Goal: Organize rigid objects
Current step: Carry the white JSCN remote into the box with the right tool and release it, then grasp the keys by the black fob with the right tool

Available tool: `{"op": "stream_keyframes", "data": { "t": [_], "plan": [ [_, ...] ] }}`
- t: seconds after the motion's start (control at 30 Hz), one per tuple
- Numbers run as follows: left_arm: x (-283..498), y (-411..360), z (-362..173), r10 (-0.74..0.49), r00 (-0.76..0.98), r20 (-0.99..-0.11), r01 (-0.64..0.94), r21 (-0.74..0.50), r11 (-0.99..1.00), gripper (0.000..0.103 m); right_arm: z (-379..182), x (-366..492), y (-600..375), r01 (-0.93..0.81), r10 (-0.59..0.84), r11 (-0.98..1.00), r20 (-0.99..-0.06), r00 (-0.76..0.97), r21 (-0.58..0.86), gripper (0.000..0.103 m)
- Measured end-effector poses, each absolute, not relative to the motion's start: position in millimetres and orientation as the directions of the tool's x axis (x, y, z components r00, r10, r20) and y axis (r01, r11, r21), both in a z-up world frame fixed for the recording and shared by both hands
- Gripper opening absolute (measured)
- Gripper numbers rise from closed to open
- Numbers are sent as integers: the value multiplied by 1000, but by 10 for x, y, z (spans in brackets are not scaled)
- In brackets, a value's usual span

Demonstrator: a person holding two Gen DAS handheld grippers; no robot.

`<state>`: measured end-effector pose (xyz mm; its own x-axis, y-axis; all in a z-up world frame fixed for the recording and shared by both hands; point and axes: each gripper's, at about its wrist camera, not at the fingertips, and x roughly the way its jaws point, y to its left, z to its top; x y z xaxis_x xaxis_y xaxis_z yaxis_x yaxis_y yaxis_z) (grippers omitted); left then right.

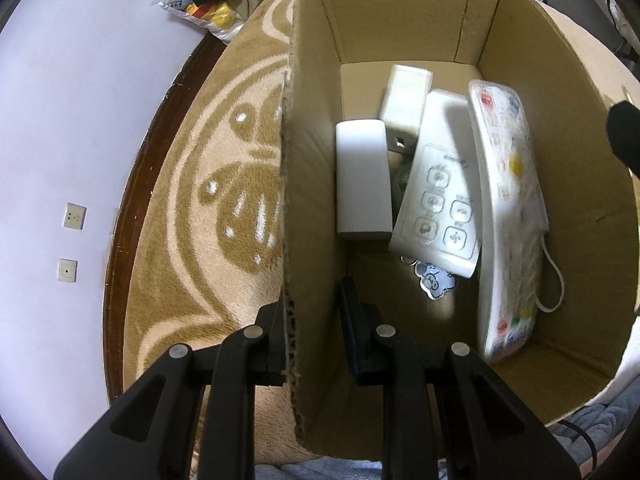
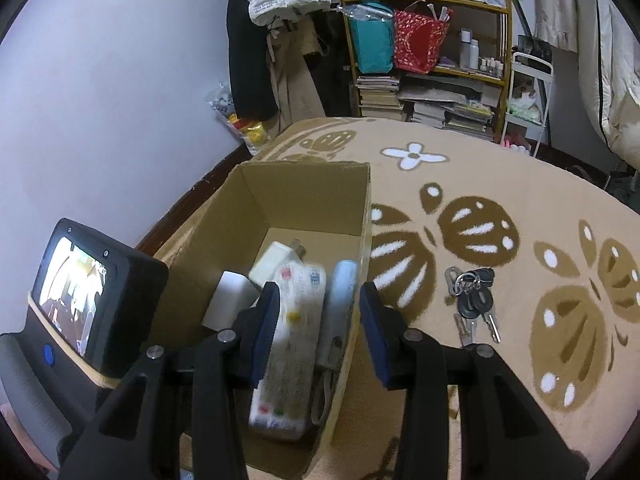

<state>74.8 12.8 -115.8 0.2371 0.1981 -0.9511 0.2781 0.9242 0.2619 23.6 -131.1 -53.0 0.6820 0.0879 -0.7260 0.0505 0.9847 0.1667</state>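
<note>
An open cardboard box [image 1: 400,28] stands on a patterned blanket. Inside lie a white block [image 1: 362,180], a white charger [image 1: 406,92], a white remote with round buttons [image 1: 440,188], a long plastic-wrapped remote [image 1: 508,216] and a small cartoon tag [image 1: 434,282]. My left gripper [image 1: 310,308] is shut on the box's left wall [image 1: 308,200], one finger outside, one inside. My right gripper [image 2: 318,312] is open and empty, straddling the box's right wall [image 2: 360,248] above the wrapped remote [image 2: 292,332]. A bunch of keys [image 2: 474,300] lies on the blanket right of the box.
A lilac wall [image 1: 60,120] with sockets runs along the left past the dark bed edge. A cluttered shelf [image 2: 428,52] with bags and books stands at the back. The left gripper's screen unit [image 2: 88,296] sits left of the box. The blanket [image 2: 520,208] stretches to the right.
</note>
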Motion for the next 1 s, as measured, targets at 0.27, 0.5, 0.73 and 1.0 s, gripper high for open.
{"op": "stream_keyframes", "data": {
  "t": [0.27,0.5,0.73,1.0],
  "plan": [
    [732,119,-1125,196,243,-950,281,263,923,21,-433,133,-1578,130,31,976,-702,712,175,73],
    [742,134,-1131,194,237,-952,278,258,925,21,-504,97,-1882,231,-70,965,-738,671,120,101],
    [753,152,-1145,193,237,-952,279,257,925,21,-704,90,-2099,298,-117,950,-778,617,93,103],
    [754,171,-1148,195,238,-951,280,259,924,21,-1076,145,-2219,330,-114,940,-835,539,85,103]
  ]
}}
